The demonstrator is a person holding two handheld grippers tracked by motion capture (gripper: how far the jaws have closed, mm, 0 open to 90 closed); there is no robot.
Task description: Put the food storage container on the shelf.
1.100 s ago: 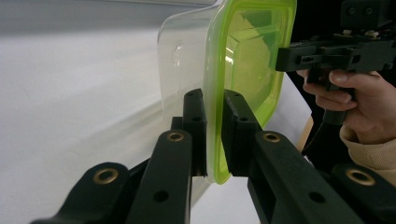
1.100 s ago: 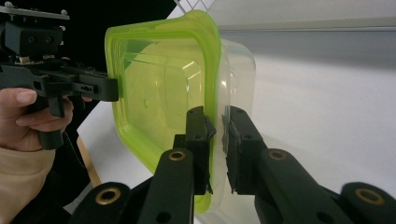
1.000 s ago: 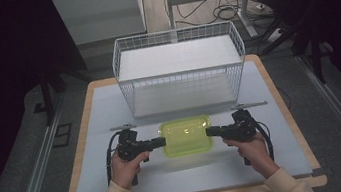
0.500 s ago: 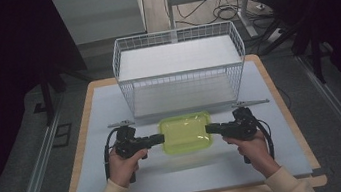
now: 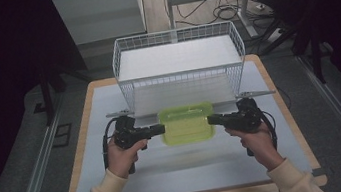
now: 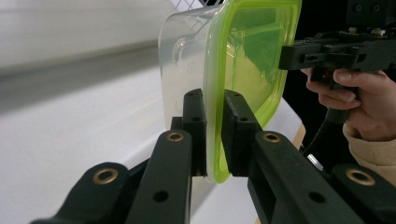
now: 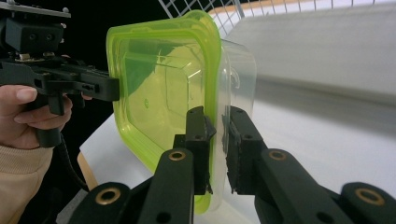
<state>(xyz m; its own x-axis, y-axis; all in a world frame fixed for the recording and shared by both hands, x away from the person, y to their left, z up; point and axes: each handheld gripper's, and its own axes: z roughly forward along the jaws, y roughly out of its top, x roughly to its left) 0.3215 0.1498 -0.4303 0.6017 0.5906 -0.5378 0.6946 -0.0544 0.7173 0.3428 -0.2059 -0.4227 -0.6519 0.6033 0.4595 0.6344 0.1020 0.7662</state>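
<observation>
**Lab recording bench, not a home**

The place looked like a lab: a wood-edged table [image 5: 81,139] under a white sheet, dark curtains around it, metal floor rails [image 5: 37,170], loose cables [image 5: 220,14] behind, and a white wire basket [image 5: 179,64] as a prop.

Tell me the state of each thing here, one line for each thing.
Clear container: closed by its green lid, gripped at both ends.
Left tool: shut on the container's left rim.
Right tool: shut on the container's right rim.
White wire basket: upright, open at the top, with nothing visible inside.
</observation>
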